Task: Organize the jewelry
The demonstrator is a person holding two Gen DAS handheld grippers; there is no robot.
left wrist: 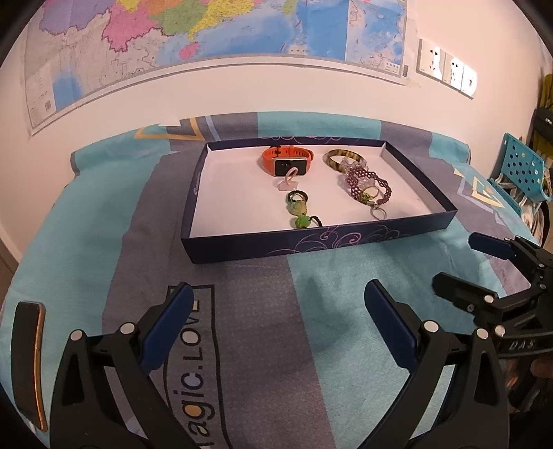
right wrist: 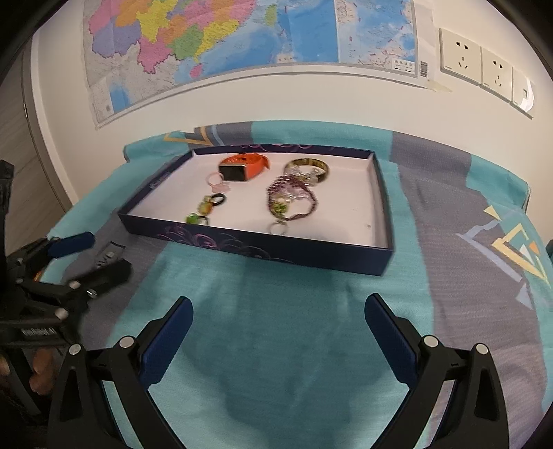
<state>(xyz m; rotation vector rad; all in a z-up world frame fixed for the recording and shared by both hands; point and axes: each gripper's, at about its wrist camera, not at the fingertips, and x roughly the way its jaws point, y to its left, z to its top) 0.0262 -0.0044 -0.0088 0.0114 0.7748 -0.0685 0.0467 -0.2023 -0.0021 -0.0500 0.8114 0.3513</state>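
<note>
A dark blue box lid used as a tray (left wrist: 304, 243) (right wrist: 276, 247) lies on the cloth-covered table. In it are an orange smartwatch (left wrist: 288, 160) (right wrist: 243, 168), a pink ring charm (left wrist: 289, 178), a green bead charm with black ring (left wrist: 299, 210) (right wrist: 204, 209), a brown bangle (left wrist: 340, 159) (right wrist: 307, 165) and a purple beaded bracelet with key ring (left wrist: 368, 186) (right wrist: 292, 197). My left gripper (left wrist: 280, 300) is open and empty, short of the tray. My right gripper (right wrist: 278, 311) is open and empty, also short of the tray; it also shows in the left view (left wrist: 459, 262).
A black phone-like object with an orange edge (left wrist: 29, 359) lies at the left on the teal and grey cloth (left wrist: 262, 345). A wall with a map (left wrist: 207, 31) and sockets (right wrist: 484, 65) stands behind. A teal chair (left wrist: 518, 169) is at the right.
</note>
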